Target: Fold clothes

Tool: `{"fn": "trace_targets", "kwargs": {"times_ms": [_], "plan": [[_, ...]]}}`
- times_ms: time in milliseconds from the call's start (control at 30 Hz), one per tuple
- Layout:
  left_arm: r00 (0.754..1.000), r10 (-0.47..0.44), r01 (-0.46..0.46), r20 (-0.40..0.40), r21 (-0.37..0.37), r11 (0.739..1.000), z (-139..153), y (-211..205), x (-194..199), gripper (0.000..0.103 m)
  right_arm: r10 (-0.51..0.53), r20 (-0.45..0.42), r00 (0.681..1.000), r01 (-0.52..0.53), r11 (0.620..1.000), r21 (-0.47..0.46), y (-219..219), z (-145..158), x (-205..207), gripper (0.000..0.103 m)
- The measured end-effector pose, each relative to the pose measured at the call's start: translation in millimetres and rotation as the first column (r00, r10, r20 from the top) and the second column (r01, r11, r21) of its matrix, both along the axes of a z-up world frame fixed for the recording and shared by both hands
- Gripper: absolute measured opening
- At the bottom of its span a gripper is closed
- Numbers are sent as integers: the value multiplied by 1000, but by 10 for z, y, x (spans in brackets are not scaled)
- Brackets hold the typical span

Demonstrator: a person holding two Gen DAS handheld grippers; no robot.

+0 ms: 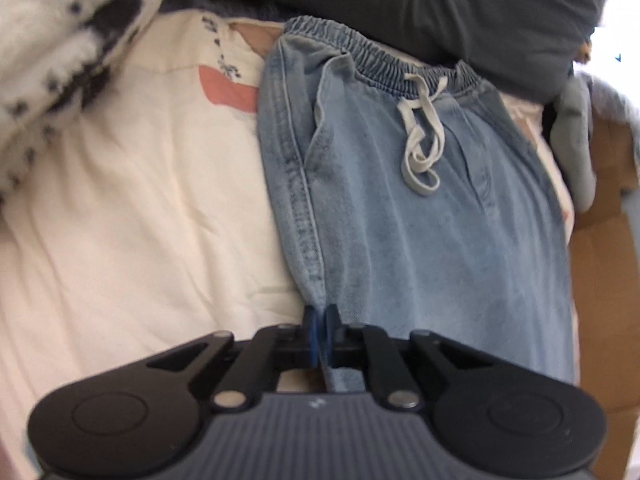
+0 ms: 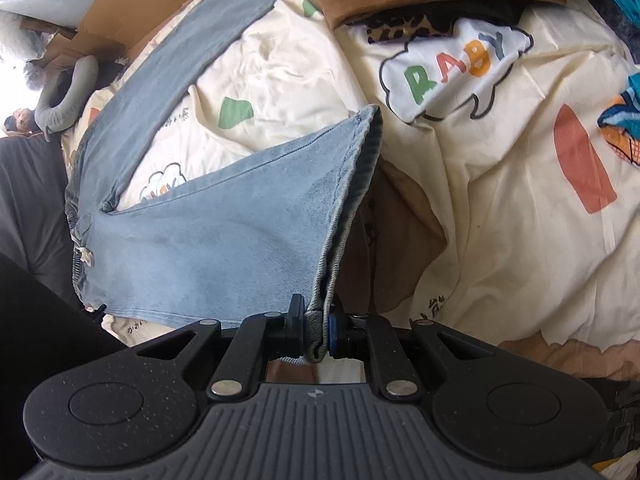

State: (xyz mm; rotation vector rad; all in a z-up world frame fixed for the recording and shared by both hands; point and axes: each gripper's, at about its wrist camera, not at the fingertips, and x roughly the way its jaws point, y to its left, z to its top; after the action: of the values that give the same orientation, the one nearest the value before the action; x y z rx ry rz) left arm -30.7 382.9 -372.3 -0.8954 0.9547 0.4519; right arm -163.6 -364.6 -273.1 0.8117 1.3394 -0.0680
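Inspector: State of jaws, and the garment?

Operator: My left gripper (image 1: 320,334) clenched the jeans' (image 1: 420,208) side seam; my right gripper (image 2: 316,330) clenched a hem. The jeans lay on the bed (image 2: 500,248). I judged even tension essential.

A bed has a cream cover (image 2: 500,240) with bright shapes and the word BABY, brown cardboard boxes (image 2: 132,12) sit beside it, and bright light comes from one side.

Soft daylight fills both views. It blows out to white glare at the far right edge beyond the left tool (image 1: 320,334) and the far left edge beyond the right tool (image 2: 316,330). Fisheye bending curves the edges; the left view is slightly blurred throughout.
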Motion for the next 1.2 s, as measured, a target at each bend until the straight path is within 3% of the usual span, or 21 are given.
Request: {"fn": "trace_targets", "kwargs": {"times_ms": [200, 367, 733, 1100, 1200], "plan": [[998, -33, 35, -45, 39, 999, 10, 48, -30, 4, 5, -50, 999, -5, 1000, -2, 37, -166, -68, 9], [998, 6, -6, -57, 2, 1000, -78, 169, 100, 8, -10, -99, 995, 10, 1000, -1, 74, -369, -143, 9], [997, 76, -76, -2, 39, 996, -78, 494, 381, 21, -25, -129, 991, 25, 1000, -6, 90, -430, -135, 9], [994, 74, -64, -76, 122, 990, -54, 571, 456, 17, -5, -170, 985, 1, 1000, -22, 117, -506, -115, 9], [992, 94, -85, -87, 104, 991, -68, 596, 465, 17, -8, -186, 982, 2, 999, -33, 132, -573, -129, 9]]}}
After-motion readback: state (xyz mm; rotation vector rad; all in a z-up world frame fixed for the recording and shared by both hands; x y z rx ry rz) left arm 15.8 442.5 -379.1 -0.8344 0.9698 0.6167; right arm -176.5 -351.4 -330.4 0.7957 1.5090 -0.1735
